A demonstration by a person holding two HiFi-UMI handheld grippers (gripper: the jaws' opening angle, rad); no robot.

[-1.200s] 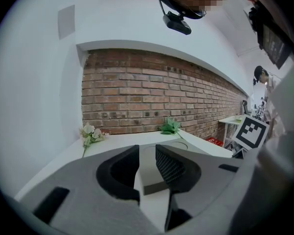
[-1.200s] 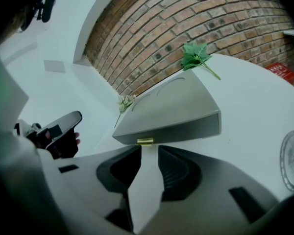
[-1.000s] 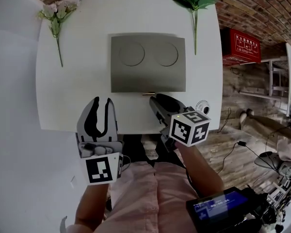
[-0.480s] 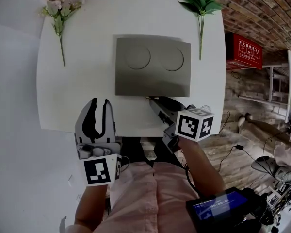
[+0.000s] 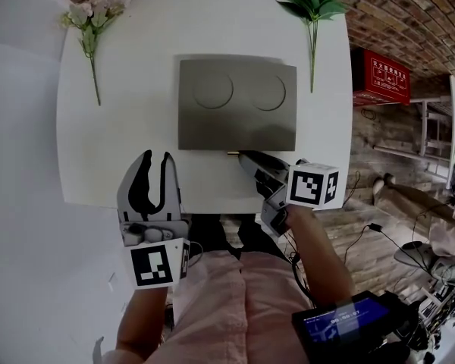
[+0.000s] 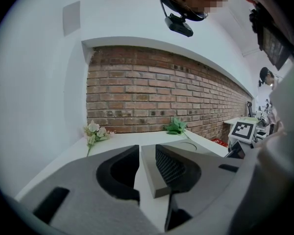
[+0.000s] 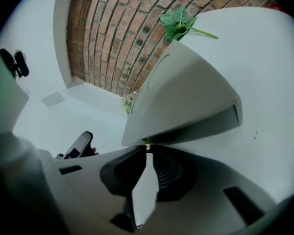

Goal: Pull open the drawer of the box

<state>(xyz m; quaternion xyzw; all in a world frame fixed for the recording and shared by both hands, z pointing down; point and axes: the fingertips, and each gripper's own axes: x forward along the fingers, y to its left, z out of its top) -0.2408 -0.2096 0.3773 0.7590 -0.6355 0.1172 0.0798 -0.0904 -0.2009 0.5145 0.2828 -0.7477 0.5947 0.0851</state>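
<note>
Right gripper view: our right claw (image 7: pixel 148 150) just pinched the gold knob (image 7: pixel 147 142) at its tips, so we can pull the drawer (image 7: pixel 206 123).

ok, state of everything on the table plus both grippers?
box: flat on the table, untouched on top.
drawer: closed.
gold knob: pinched between the right jaws.
right gripper: jaws have just been closing, now on the gold knob.
left gripper: jaws apart, nothing between them.
white flowers: lying flat, far left corner.
green sprig: lying flat, far right corner.
</note>
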